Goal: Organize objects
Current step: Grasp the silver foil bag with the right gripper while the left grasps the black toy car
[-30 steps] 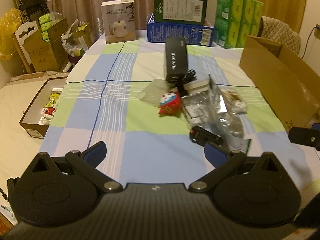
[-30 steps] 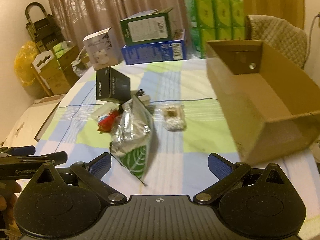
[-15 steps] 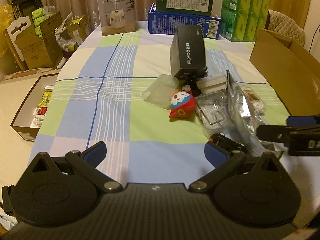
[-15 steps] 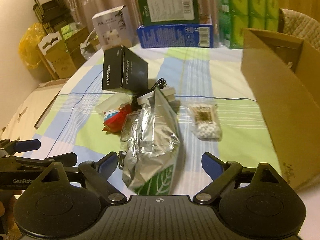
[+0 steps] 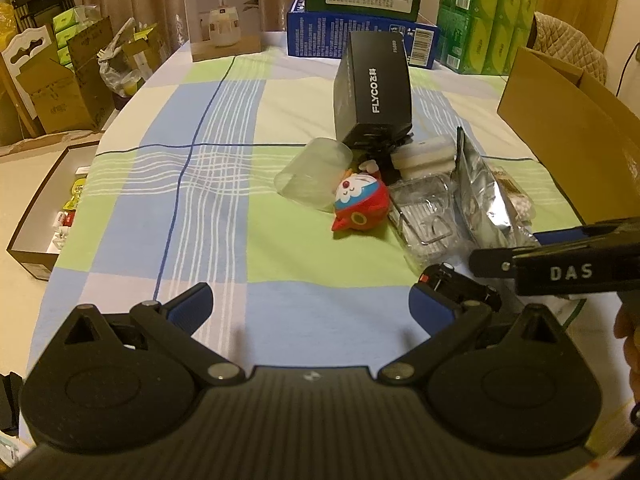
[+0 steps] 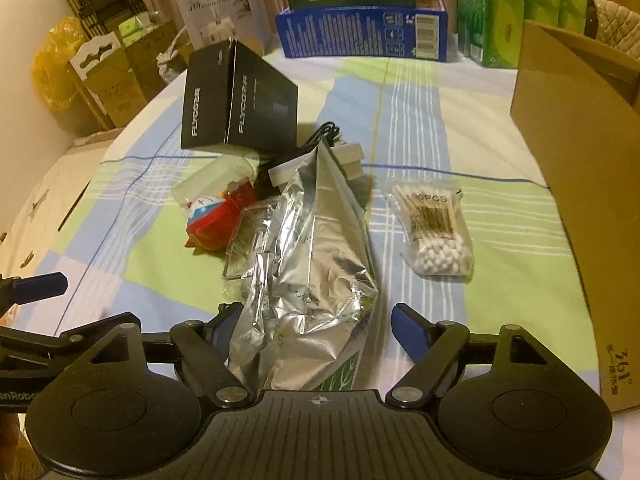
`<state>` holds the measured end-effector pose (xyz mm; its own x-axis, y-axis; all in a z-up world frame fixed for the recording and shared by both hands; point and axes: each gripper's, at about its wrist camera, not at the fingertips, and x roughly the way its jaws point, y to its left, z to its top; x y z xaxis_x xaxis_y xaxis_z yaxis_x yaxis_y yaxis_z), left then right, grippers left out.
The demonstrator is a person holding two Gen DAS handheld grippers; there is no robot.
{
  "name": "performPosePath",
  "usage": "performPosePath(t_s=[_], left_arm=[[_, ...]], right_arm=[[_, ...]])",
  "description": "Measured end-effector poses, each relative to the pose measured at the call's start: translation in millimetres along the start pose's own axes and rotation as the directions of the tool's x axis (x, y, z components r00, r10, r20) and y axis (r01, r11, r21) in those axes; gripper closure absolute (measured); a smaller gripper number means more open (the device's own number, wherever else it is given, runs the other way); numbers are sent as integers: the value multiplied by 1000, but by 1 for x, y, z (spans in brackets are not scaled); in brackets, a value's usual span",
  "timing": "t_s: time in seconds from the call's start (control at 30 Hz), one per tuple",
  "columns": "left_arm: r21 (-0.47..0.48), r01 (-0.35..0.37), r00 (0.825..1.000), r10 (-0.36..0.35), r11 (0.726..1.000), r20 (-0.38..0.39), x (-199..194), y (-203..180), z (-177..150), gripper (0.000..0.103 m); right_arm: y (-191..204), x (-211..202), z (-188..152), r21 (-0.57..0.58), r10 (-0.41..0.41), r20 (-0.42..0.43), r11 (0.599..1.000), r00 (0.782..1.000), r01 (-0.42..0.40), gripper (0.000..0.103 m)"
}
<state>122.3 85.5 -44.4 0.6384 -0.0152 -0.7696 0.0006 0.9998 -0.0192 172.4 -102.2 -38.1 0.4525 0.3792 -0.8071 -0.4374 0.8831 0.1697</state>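
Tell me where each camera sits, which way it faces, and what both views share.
Left wrist: on the left tool, angled down across the checked table at the red toy; its own fingers, open, and the right tool show.
Right wrist: on the right tool, over the silver bag between its closing fingers.
Shared: black box, toy, bag, cardboard box.

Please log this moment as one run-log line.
right gripper: jaws closing around silver foil bag, right pad not yet touching | left gripper: open, empty | cardboard box: right of bag
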Motion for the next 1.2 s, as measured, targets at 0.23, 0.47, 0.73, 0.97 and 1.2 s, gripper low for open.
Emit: performPosePath(t_s=[0.23, 0.47, 0.73, 0.97, 1.2], left_arm=[[23, 28, 1000, -28, 999, -4, 0, -6, 1, 1], [54, 116, 993, -115, 992, -21, 2, -19, 5, 1], [214, 266, 964, -265, 940, -33, 19, -54, 4, 1], [338, 303, 951, -308, 891, -41, 38, -69, -1, 10], [392, 304, 950, -308, 868, -56, 49, -77, -4, 21]], right_arm=[[-7, 1, 2, 13, 2, -11, 1000, 1000, -2, 56], [-26, -25, -6, 9, -25, 4, 1000, 1000, 25, 58], [-47, -50, -22, 2, -71, 26, 998, 997, 71, 58], [-58, -48, -29, 0, -66, 22, 998, 998, 66, 58], [-63, -45, -30, 18, -38, 15, 999, 999, 38, 58]])
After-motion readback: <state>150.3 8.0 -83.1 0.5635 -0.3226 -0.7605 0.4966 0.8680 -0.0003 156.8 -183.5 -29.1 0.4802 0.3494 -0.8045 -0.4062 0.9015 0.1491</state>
